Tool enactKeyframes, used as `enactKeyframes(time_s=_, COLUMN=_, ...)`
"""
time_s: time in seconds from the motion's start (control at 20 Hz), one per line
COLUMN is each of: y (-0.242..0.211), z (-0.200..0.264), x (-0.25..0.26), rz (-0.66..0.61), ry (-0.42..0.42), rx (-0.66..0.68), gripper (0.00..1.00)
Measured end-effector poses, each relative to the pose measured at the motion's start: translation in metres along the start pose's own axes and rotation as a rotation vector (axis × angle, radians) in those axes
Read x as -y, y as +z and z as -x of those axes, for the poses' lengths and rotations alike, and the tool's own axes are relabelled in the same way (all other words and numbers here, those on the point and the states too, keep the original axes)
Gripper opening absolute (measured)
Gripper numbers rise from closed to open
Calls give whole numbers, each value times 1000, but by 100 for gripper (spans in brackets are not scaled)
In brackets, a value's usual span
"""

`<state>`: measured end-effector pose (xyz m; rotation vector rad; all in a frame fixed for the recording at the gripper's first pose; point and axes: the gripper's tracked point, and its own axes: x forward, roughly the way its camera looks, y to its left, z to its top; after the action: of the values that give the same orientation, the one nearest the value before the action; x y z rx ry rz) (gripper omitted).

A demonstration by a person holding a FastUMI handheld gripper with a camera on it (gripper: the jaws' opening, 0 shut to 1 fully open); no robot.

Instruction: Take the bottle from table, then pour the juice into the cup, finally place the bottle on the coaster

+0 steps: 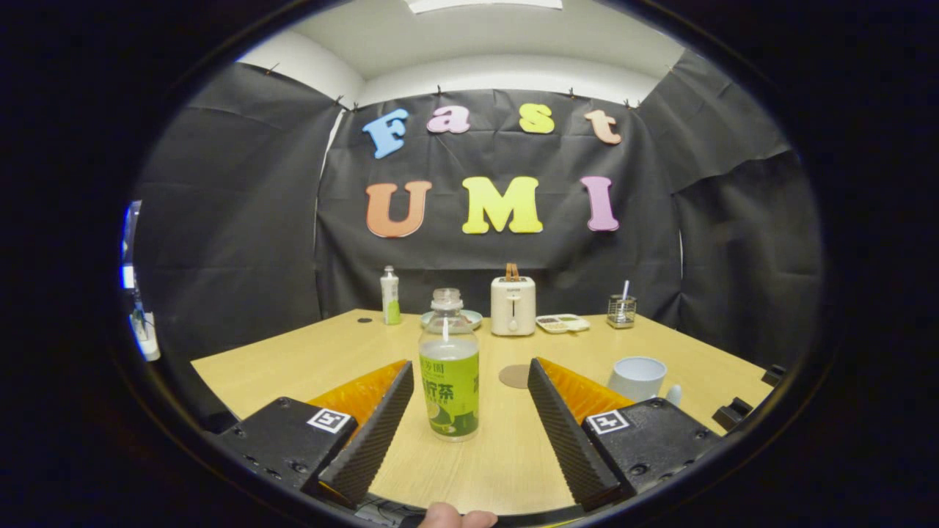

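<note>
- Two fingers of the claw [469, 381] are standing wide apart, clamping on nothing; the bottle [449, 367] is sitting upright on the worktop [293, 352] between them, closer to the left finger, apparently not touching either.
- Bottle: clear plastic with a green label, no cap visible on the neck; the liquid level is hard to read behind the label.
- Step in hand, as I am judging it: the first one, taking the bottle; no grasp is made yet.
- Cup [637, 378] is resting beyond the right finger, partly hidden by it; the round coaster [515, 376] is lying flat between bottle and cup, just beyond the fingertips and apart from both.
- Standing at the far edge: a smaller bottle [390, 295], a plate [451, 317], a toaster [513, 306], a small tray [562, 323] and a wire holder [621, 310], all well apart from the working area.
- A fingertip of the person [458, 518] is showing below the claw.
- Next move is calling for: centring the claw on the labelled body, closing both fingers evenly, then lifting straight up, since an open neck is likely spilling if tilted early.
</note>
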<state>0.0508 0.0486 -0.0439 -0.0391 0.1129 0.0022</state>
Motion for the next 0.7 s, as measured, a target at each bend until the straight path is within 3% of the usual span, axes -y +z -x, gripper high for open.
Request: enactKeyframes(time_s=0.7, y=-41, z=-73, x=-25, rz=7, ry=7, rx=-135, gripper=100)
